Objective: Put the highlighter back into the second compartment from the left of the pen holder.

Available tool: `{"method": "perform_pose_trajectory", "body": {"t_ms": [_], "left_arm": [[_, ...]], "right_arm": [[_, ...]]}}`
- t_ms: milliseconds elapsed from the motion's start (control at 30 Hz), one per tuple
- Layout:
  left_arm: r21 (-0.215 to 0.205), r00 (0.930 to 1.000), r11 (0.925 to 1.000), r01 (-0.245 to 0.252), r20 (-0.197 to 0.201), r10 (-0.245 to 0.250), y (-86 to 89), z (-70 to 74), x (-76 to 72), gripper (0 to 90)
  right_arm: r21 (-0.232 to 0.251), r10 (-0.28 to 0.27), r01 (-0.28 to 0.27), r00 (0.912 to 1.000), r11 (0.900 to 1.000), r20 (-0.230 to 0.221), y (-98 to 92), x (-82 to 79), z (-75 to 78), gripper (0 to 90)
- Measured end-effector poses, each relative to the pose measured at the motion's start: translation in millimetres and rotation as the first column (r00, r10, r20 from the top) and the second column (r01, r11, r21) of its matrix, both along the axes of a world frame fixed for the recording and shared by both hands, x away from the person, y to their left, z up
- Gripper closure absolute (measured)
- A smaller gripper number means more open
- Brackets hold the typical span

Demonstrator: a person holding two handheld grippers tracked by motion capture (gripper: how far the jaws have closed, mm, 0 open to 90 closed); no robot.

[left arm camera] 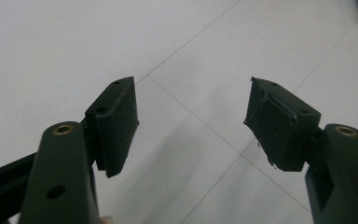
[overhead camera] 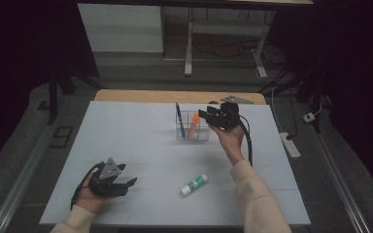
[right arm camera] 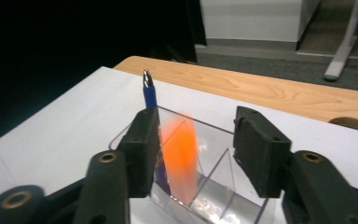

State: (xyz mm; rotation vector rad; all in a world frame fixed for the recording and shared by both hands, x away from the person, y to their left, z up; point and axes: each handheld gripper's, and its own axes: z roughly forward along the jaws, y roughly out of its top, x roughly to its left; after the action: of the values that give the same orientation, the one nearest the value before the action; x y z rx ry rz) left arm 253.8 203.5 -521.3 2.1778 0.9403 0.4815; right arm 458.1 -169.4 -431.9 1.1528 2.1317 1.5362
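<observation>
A clear compartmented holder [overhead camera: 201, 135] stands at the middle back of the white mat [overhead camera: 126, 136]. In it a blue pen [overhead camera: 179, 120] stands upright and an orange marker [overhead camera: 194, 125] leans. My right gripper [overhead camera: 205, 114] hovers just right of the holder, pointing left. In the right gripper view the gripper [right arm camera: 193, 135] is open. The blurred orange marker [right arm camera: 182, 158] sits between the jaws inside the holder [right arm camera: 223, 186], close to the left pad and clear of the right one, with the pen [right arm camera: 149, 95] behind. My left gripper [overhead camera: 128, 184] rests at the front left, open [left arm camera: 191, 121] and holding nothing.
A white glue stick with a green label [overhead camera: 194, 184] lies on the mat in front of the holder, towards the right. A wooden table edge [overhead camera: 175, 96] runs behind the mat. Desk legs and a power strip [overhead camera: 290, 144] are on the floor beyond.
</observation>
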Motion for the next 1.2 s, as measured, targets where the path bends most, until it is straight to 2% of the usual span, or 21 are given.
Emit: {"method": "perform_pose_trajectory", "body": {"t_ms": [67,333,600,933,1200], "left_arm": [[0.001,1.0000,1.0000,0.000,0.000,0.000,-0.1,0.0,0.0,33.9],[-0.006,1.0000,1.0000,-0.006,0.001,0.006,1.0,0.6,1.3,33.9],[-0.010,0.9999,0.9999,-0.011,0.000,0.011,1.4,1.0,1.6,34.0],[-0.007,0.9999,0.9999,-0.011,-0.002,0.011,0.7,0.8,1.4,33.9],[-0.007,0.9999,0.9999,-0.015,-0.002,0.015,1.2,1.1,1.3,33.9]], "right_arm": [[0.004,0.000,0.000,1.0000,1.000,0.008,-1.7,-2.7,0.4,47.0],[0.002,0.059,-0.059,0.9980,0.998,0.021,-13.4,-17.1,1.4,46.8],[-0.041,0.098,-0.096,0.9939,0.995,0.051,-23.8,-35.8,0.7,46.7],[-0.081,0.167,-0.162,0.9835,0.983,0.068,-31.7,-58.4,-3.5,46.8],[-0.086,0.213,-0.208,0.9756,0.974,0.054,-39.5,-73.3,-9.4,46.4]]}}
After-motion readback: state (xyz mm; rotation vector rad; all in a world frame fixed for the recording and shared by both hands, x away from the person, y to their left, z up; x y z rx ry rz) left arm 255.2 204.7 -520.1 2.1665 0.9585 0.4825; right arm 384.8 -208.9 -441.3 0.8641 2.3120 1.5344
